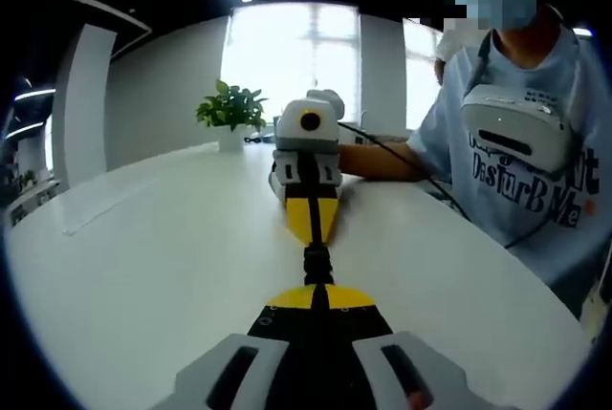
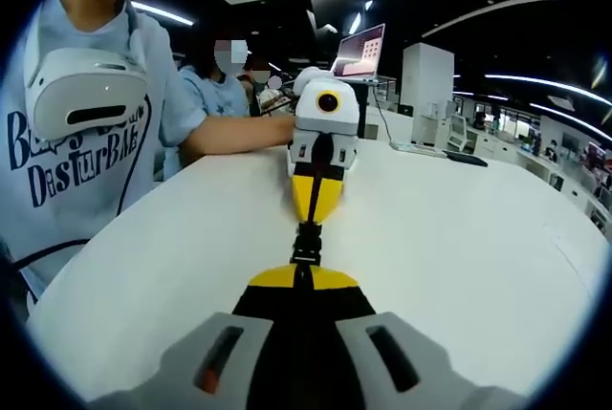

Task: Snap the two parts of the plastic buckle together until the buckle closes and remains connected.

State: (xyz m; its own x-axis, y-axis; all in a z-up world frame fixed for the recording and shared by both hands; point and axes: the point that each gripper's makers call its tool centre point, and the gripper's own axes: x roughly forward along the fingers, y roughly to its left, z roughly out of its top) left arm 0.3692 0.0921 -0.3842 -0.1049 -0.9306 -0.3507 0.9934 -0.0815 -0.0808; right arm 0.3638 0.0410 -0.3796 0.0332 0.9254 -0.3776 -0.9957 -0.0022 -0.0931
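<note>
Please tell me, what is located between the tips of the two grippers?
The black plastic buckle spans the gap between the left gripper and the right gripper, above the white table. The right gripper view shows the same.

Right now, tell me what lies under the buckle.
The white table lies under the black buckle, which is stretched between the left tongs and the right tongs. I cannot tell whether the buckle touches the table, and the tongs cover its ends.
</note>
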